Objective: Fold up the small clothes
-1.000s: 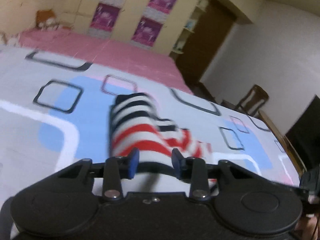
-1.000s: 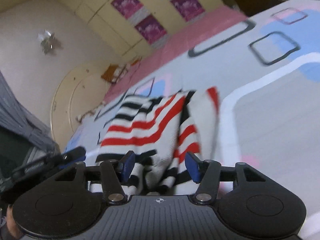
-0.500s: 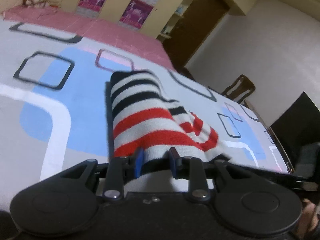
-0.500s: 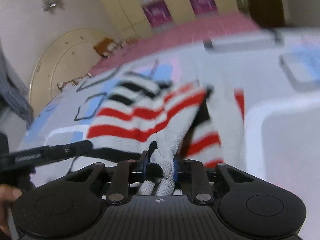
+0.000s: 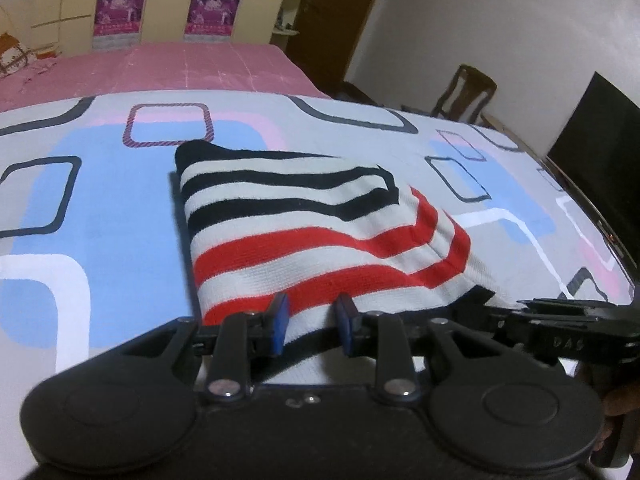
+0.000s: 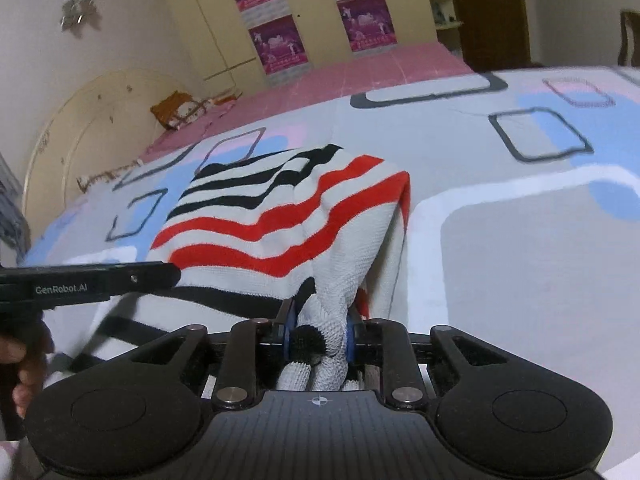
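Note:
A small knit garment with white, red and black stripes [image 5: 304, 220] lies on the patterned bedsheet [image 5: 100, 220]. In the left wrist view my left gripper [image 5: 310, 322] has its blue fingers narrowly apart around the near hem, which passes between them. In the right wrist view my right gripper [image 6: 318, 338] is shut on a bunched corner of the striped garment [image 6: 280, 216], lifting that edge. The left gripper [image 6: 88, 280] shows as a black bar at the left of the right wrist view; the right gripper [image 5: 568, 328] shows at the right of the left wrist view.
A pink bedspread [image 5: 160, 68] covers the far part of the bed. Cream wardrobes with purple posters [image 6: 360, 20] stand behind. A wooden chair [image 5: 464, 96] and a dark screen [image 5: 596, 152] stand at the right. A curved headboard [image 6: 80, 128] is at the left.
My right gripper has closed on the garment's corner and raised it. My left gripper's fingers have narrowed around the near hem. Both views have swung level with the bed.

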Demonstrator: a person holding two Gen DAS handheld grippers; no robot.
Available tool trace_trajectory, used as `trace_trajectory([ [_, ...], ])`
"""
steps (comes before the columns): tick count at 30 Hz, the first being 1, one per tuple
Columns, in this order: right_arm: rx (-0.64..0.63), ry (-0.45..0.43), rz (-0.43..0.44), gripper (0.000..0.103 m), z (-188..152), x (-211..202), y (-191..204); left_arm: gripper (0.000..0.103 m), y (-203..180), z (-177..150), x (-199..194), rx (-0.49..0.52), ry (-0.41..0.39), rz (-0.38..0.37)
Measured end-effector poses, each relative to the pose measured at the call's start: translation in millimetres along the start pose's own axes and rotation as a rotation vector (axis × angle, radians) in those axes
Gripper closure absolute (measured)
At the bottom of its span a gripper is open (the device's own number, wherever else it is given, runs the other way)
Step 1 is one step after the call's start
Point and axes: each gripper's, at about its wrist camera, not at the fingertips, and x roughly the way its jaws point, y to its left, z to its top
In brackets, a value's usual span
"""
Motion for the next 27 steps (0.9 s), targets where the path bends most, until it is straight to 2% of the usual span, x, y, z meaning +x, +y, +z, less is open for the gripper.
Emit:
trace_trajectory([
  [1,0.013,0.006,0.010,0.077,4,-1,-3,0.076,0,3,0,0.014,0.005,-0.004],
  [2,0.021,-0.004,0.006,0.068,7,-6,-6,0.075,0,6,-6,0.028,-0.010,-0.002],
  [3,0.019,-0.050,-0.031,0.061,15,-15,-6,0.077,1,9,-11,0.040,-0.047,0.008],
  [5,-0.011,-0.126,-0.081,0.061,35,-25,-6,0.075,8,16,-14,0.034,-0.091,0.015],
  [6,-0.001,-0.124,-0.082,0.064,45,-20,-8,0.075,12,21,-10,0.019,-0.083,0.013],
  [7,-0.001,-0.116,-0.071,0.071,55,-14,-8,0.075,13,26,-4,0.011,-0.073,0.010],
  [8,-0.014,-0.106,-0.054,0.086,62,-7,-5,0.075,13,30,2,0.013,-0.066,0.003],
  [11,-0.127,-0.065,-0.054,0.087,79,23,13,0.075,9,37,22,0.029,-0.051,-0.006],
  [13,-0.195,0.034,-0.149,0.087,75,54,8,0.073,6,36,39,0.046,0.010,-0.001],
  [14,-0.187,0.051,-0.190,0.088,72,65,-1,0.073,5,33,45,0.061,0.025,0.004],
  [16,-0.134,0.064,-0.160,0.087,78,64,-12,0.073,2,35,45,0.060,0.029,0.015],
  [19,-0.164,0.054,-0.158,0.087,78,57,-10,0.074,2,33,40,0.082,0.023,0.012],
  [21,-0.134,0.021,-0.140,0.087,77,38,-11,0.077,-2,30,20,0.112,-0.019,-0.007],
  [23,-0.149,-0.020,-0.088,0.087,71,11,-4,0.077,-8,22,-4,0.130,-0.056,-0.060],
  [24,-0.163,-0.021,-0.058,0.087,66,1,1,0.077,-12,15,-15,0.137,-0.066,-0.082],
  [27,-0.219,-0.010,-0.016,0.087,47,-21,17,0.079,-25,-9,-37,0.155,-0.072,-0.083],
])
